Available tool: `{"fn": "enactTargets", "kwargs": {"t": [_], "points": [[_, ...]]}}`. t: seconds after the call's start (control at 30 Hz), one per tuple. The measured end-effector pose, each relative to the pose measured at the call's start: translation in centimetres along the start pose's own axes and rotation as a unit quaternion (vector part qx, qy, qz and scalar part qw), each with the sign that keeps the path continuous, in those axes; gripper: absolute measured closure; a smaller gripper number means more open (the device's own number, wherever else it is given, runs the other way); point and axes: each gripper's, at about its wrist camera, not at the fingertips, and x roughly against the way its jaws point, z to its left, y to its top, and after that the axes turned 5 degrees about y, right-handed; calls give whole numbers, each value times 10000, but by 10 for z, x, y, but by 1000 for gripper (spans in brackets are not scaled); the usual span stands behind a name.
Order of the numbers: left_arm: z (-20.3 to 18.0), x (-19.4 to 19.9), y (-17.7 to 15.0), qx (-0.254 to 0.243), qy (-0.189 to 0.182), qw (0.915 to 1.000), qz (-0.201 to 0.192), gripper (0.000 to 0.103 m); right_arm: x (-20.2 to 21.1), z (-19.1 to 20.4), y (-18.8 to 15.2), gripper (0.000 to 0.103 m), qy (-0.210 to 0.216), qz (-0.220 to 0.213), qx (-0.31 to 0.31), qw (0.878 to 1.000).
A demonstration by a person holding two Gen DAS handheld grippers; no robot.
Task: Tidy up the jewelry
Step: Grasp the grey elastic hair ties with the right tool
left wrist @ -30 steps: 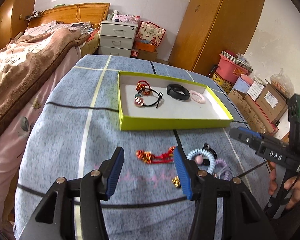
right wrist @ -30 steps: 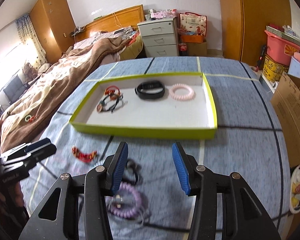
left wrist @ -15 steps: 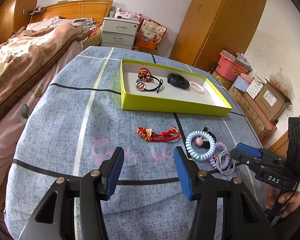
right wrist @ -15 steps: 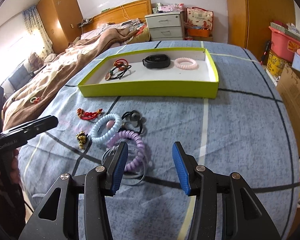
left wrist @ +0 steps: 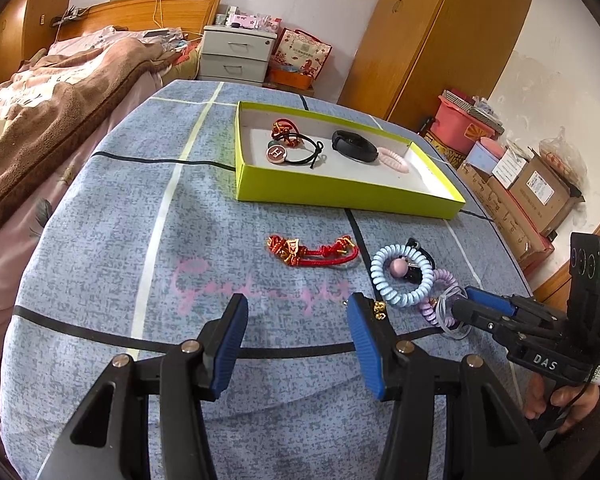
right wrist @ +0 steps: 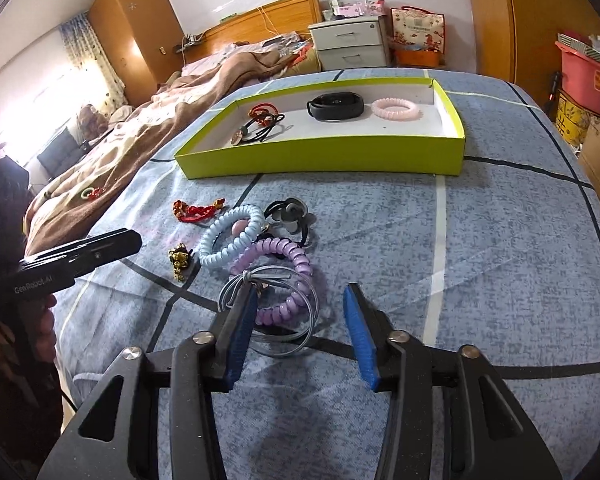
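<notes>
Right gripper (right wrist: 300, 332) low over bench (right wrist: 500, 264), fingers spread but just been closing; thin grey wire hoops (right wrist: 300, 330) and near arc of purple coil tie (right wrist: 284, 276) between them, pads not yet pressing.
Hoops: light, springy, slippery, likely to skate; better pinch at knotted bundle.
Purple coil: soft, stretchy, grippy; take across one arc.
Left gripper (left wrist: 296, 332) fingers spread, empty, gold charm (left wrist: 379, 309) just beside.
Further: blue coil tie (right wrist: 232, 236), red cord bracelet (left wrist: 312, 250), limp.
Far: green tray (right wrist: 324, 156), partly filled.

Loose hair ties (left wrist: 404, 276) beside green tray (left wrist: 340, 194)
</notes>
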Motion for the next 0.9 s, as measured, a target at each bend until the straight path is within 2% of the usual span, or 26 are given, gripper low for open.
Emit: {"fn": "enactTargets", "kwargs": {"t": [0.17, 0.2, 0.23, 0.33, 0.57, 0.9], "points": [[0, -1, 0, 7, 29, 10000, 14, 49, 3, 1, -2, 75, 15, -16, 48, 10000], [0, -1, 0, 14, 39, 10000, 24, 49, 4, 1, -2, 80, 5, -30, 34, 10000], [0, -2, 0, 15, 41, 10000, 26, 49, 5, 1, -2, 89, -8, -53, 26, 10000], [1, -2, 0, 18, 49, 10000, 33, 49, 7, 2, -1, 95, -39, -90, 68, 9999], [1, -4, -1, -1, 56, 10000, 64, 49, 13, -1, -2, 100, 2, -184, 4, 9998], [-1, -11, 8, -152, 133, 9997, 107, 49, 37, -9, 6, 100, 22, -667, -231, 9975]]}}
